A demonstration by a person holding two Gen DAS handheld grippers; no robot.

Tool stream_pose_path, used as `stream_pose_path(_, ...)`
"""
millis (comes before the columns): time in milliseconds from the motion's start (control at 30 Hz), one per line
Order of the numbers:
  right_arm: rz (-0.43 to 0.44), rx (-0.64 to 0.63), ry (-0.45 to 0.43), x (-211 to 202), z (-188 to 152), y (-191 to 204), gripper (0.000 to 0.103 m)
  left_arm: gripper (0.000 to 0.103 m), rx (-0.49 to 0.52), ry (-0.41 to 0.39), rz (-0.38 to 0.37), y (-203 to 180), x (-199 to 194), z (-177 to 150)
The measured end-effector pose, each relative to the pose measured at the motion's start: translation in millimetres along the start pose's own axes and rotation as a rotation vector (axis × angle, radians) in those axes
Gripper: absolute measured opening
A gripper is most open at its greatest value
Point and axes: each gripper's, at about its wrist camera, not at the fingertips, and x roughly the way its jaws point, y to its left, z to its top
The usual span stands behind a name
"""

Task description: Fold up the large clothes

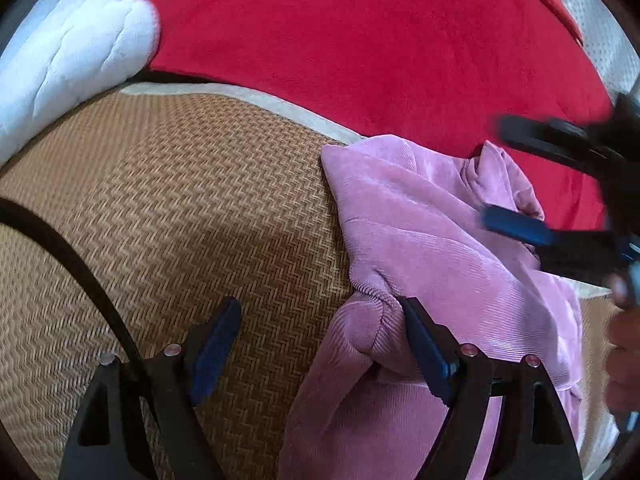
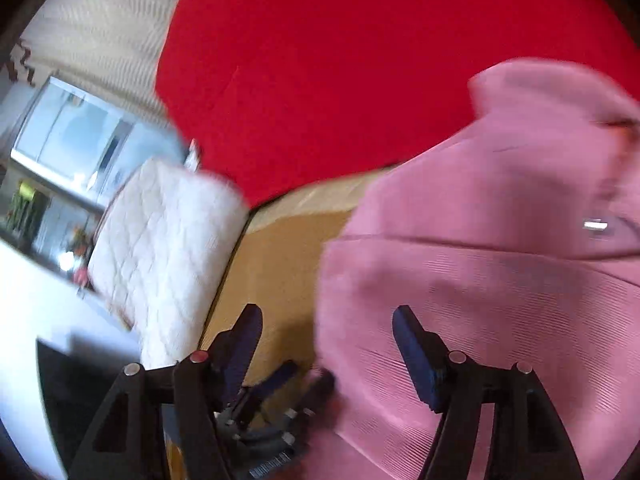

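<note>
A crumpled pink ribbed garment (image 1: 432,232) lies bunched against the right finger of the wide-open left gripper (image 1: 320,320); the right gripper (image 2: 326,320) also gapes empty.

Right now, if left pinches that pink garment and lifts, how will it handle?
Probably floppy: the pink garment lies bunched in soft folds, so it should drape and trail. Its ribbed texture likely grips the pads rather than slipping. The left gripper stands open, one finger against a fold, so expect bunching if pushed.

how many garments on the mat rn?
1: a pink garment, crumpled at the woven mat's right edge, partly over the red blanket. More may lie outside the views.
</note>
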Motion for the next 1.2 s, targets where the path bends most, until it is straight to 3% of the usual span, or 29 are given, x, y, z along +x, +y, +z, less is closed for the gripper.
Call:
stream_pose_path(100, 0.012, 0.038, 0.081, 44, 11, -10, 0.071, 0.082, -0.006, -0.004, 0.0, 2, -1, -1)
stream_pose_path(167, -0.048, 0.099, 0.031, 50, 19, -32, 0.071, 0.082, -0.006, 0.0, 0.001, 2, 0, -1)
stream_pose_path(267, -0.073, 0.211, -0.06, 35, 24, -62, 0.066, 0.082, -0.011, 0.007, -0.002, 4, -2, -3)
stream_pose_path(367, -0.098, 0.141, -0.066, 25, 22, -43, 0.07, 0.082, -0.021, 0.01, 0.008, 5, -4, -4)
stream_pose_path(400, -0.057, 0.12, -0.067, 23, 20, -34, 0.07, 0.082, -0.022, 0.01, 0.012, 6, -5, -6)
stream_pose_path(467, 0.042, 0.082, -0.043, 28, 21, -15, 0.071, 0.082, -0.019, 0.009, 0.021, 6, -5, -7)
stream_pose_path(567, 0.107, 0.009, 0.101, 62, 17, 7, 0.074, 0.082, -0.027, 0.009, 0.017, 6, -7, -10)
stream_pose_path(600, 0.073, -0.009, 0.145, 76, 13, 5, 0.074, 0.082, -0.03, 0.01, 0.014, 6, -8, -12)
stream_pose_path(667, -0.031, 0.031, 0.15, 91, 13, -11, 0.073, 0.082, -0.047, 0.018, 0.004, 9, -11, -15)
stream_pose_path(700, 0.0, 0.078, 0.116, 88, 15, -22, 0.071, 0.081, -0.054, 0.017, 0.0, 10, -13, -16)
stream_pose_path(767, 0.004, 0.123, 0.033, 75, 18, -33, 0.071, 0.081, -0.059, 0.022, 0.0, 13, -16, -19)
stream_pose_path(867, -0.026, 0.093, 0.025, 60, 13, -27, 0.073, 0.081, -0.083, 0.03, -0.005, 16, -20, -22)
stream_pose_path(967, 0.003, 0.062, -0.032, 33, 7, -14, 0.073, 0.081, -0.109, 0.032, -0.02, 21, -27, -27)
stream_pose_path(1100, 0.012, 0.023, -0.137, -40, -40, -7, 0.075, 0.081, -0.183, 0.051, -0.122, 39, -41, -29)
stream_pose_path(1200, -0.01, 0.004, -0.203, -87, -100, -12, 0.077, 0.081, -0.143, 0.007, -0.116, 50, -54, -25)
